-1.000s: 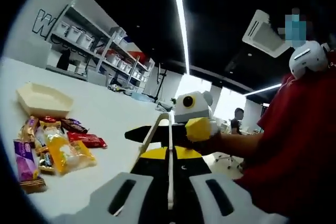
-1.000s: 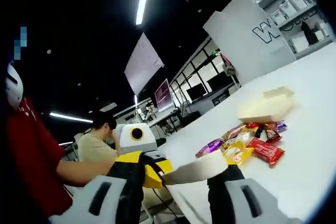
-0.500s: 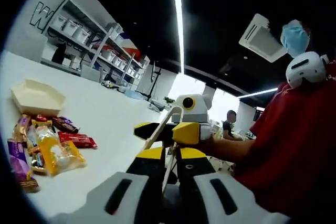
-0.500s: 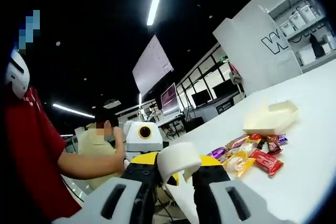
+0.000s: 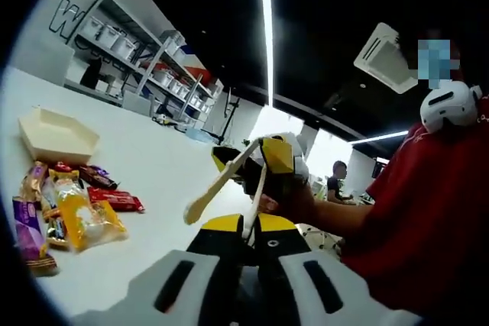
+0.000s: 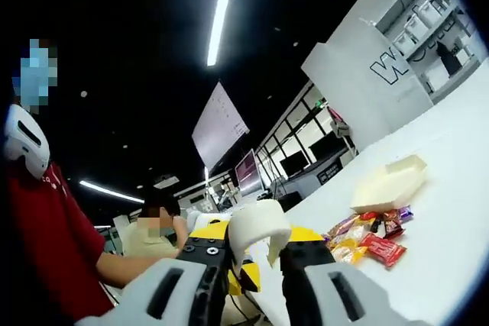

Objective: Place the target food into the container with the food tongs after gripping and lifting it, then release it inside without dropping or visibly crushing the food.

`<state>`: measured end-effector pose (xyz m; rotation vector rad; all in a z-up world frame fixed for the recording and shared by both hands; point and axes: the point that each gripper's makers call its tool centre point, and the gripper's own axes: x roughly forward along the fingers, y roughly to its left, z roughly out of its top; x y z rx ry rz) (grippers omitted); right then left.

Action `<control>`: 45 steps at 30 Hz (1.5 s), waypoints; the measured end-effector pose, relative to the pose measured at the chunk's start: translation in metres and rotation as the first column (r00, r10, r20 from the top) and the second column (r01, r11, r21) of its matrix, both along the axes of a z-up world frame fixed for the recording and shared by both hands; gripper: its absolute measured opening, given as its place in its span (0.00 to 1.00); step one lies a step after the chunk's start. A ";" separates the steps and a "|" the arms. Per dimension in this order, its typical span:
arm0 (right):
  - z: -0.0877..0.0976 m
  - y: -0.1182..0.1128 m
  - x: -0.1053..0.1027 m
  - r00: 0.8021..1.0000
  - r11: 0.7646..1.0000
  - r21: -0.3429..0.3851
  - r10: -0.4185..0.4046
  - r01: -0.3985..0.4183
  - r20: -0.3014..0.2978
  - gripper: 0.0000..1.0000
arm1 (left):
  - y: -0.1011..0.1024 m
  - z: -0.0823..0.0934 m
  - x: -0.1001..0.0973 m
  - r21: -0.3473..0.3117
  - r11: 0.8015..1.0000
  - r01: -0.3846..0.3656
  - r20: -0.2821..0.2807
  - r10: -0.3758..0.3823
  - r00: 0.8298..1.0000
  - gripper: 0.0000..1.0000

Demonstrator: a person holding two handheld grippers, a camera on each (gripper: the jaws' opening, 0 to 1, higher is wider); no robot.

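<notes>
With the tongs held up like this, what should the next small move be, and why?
Probably lower the right gripper so the tongs point at the snack pile. Its jaws already clamp the tongs, which sit raised off the table, and the container holds no food.

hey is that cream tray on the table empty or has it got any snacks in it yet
Empty, as far as the left gripper view shows: the cream tray has a bare inside, and the wrapped snacks lie in a pile on the table beside it.
</notes>
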<state>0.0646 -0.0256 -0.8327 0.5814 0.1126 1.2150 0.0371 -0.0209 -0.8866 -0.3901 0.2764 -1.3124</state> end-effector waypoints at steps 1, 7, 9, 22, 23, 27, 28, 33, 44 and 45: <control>-0.001 0.000 0.000 1.000 1.000 -0.005 0.000 0.000 0.001 0.19 | 0.000 0.000 0.000 -0.002 1.000 -0.001 -0.007 0.001 1.000 0.03; -0.003 0.000 -0.001 1.000 1.000 -0.010 0.002 -0.002 -0.009 0.19 | 0.001 0.001 0.000 -0.008 1.000 -0.004 -0.007 0.004 1.000 0.04; -0.007 0.000 0.000 1.000 1.000 -0.024 0.002 -0.002 -0.010 0.19 | 0.004 0.000 0.000 -0.004 1.000 -0.006 -0.027 0.006 1.000 0.04; -0.003 0.000 -0.009 0.996 0.998 0.022 0.053 -0.051 -0.069 0.21 | 0.004 0.014 -0.020 -0.021 0.997 0.076 -0.052 -0.077 0.996 0.02; -0.002 0.001 -0.011 0.996 0.998 0.019 0.059 -0.058 -0.072 0.22 | 0.003 0.015 -0.023 -0.017 0.995 0.095 -0.046 -0.095 0.994 0.01; 0.002 0.009 -0.026 0.995 0.994 -0.030 0.101 -0.101 0.003 0.22 | 0.004 0.018 -0.032 0.022 0.987 0.158 -0.068 -0.157 0.985 0.01; 0.004 0.009 -0.028 0.994 0.993 -0.025 0.112 -0.112 0.012 0.22 | 0.004 0.022 -0.033 0.005 0.985 0.170 -0.075 -0.169 0.983 0.01; 0.000 0.013 -0.036 0.988 0.987 -0.062 0.151 -0.149 0.029 0.22 | 0.005 0.026 -0.035 0.051 0.982 0.181 -0.046 -0.179 0.983 0.01; -0.012 0.017 -0.046 0.977 0.972 -0.118 0.209 -0.205 0.029 0.23 | 0.003 0.028 -0.039 0.208 0.952 0.222 0.009 -0.229 0.973 0.01; -0.012 0.017 -0.047 0.977 0.971 -0.117 0.213 -0.208 0.029 0.23 | 0.002 0.029 -0.039 0.205 0.952 0.228 0.007 -0.234 0.972 0.01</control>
